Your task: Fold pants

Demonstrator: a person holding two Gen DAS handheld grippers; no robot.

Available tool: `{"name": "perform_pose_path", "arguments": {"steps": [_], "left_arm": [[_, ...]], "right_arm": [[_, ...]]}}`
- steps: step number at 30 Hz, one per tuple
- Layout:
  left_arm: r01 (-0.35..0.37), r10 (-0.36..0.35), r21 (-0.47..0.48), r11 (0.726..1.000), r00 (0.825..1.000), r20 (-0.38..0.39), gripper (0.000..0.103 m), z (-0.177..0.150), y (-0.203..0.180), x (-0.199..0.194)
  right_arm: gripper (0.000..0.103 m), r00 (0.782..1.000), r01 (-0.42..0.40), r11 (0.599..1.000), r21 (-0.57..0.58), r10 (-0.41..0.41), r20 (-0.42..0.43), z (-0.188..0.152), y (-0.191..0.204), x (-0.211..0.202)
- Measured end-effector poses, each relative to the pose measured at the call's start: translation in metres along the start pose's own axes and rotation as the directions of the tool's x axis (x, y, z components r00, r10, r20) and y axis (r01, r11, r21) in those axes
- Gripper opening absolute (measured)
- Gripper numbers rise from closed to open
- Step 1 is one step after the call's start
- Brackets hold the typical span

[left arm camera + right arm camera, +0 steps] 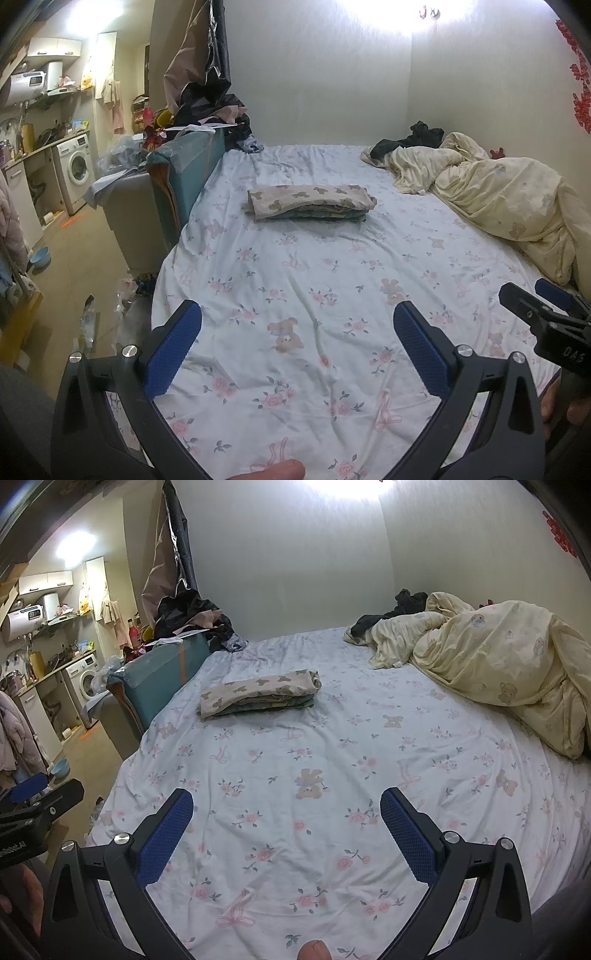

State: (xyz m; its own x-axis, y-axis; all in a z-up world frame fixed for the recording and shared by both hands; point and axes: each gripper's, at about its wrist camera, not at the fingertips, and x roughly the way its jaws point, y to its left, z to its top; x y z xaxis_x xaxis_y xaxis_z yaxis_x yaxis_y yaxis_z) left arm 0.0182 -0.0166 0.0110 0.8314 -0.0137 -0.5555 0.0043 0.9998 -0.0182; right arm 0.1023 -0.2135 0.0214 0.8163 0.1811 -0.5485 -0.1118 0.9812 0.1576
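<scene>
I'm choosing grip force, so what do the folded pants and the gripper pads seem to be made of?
Folded pants: soft, matte woven fabric, probably cotton, judging by its limp layers and bear print. Left gripper pads: blue, seemingly rubbery, with a fine dotted texture. Right gripper pads look alike.

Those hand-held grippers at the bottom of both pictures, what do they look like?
Each hand-held gripper, left and right, is a black plastic fork with two curved arms. The fingers carry blue dimpled pads, and silver round bolts sit at the joints. White characters mark the side of the right one, seen from the left camera.
</scene>
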Motion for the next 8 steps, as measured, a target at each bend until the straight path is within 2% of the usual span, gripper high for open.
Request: {"name": "perform_pose_path", "arguments": {"steps": [8], "left_arm": [[-0.001,0.001,-0.004,1.0,1.0,-0.003,0.102,-0.0009,0.0009,0.0023]], "right_arm": [[0.103,1.0,-0.004,1.0,-0.005,0.004,0.004,0.0001,0.0022,-0.001]]}}
